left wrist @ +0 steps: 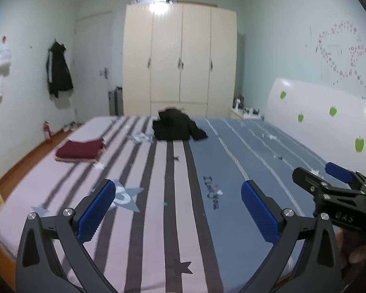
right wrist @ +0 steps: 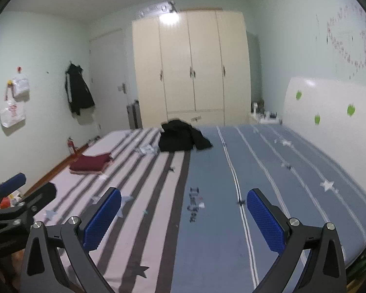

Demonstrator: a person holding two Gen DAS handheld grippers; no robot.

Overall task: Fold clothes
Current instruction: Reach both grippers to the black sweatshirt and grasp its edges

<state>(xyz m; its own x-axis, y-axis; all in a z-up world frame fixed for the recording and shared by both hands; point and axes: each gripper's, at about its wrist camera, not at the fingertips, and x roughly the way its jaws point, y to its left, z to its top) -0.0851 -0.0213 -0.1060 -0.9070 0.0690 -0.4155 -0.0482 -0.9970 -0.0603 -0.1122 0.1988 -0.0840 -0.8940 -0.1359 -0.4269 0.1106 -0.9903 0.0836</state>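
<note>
A crumpled black garment [left wrist: 177, 126] lies at the far side of the striped bed [left wrist: 158, 195]; it also shows in the right wrist view [right wrist: 183, 135]. A folded maroon garment [left wrist: 80, 149] lies on the bed's left side, also in the right wrist view [right wrist: 91, 164]. My left gripper [left wrist: 179, 207] is open and empty above the near part of the bed. My right gripper [right wrist: 184, 216] is open and empty beside it, and shows at the right edge of the left wrist view [left wrist: 327, 173]. The left gripper shows at the left edge of the right wrist view [right wrist: 24, 188].
A small white crumpled item [left wrist: 140, 137] lies left of the black garment. A cream wardrobe [left wrist: 180, 58] stands beyond the bed. A white headboard [left wrist: 317, 112] runs along the right. A black jacket [left wrist: 58, 70] hangs on the left wall. A red extinguisher [left wrist: 47, 131] stands on the floor.
</note>
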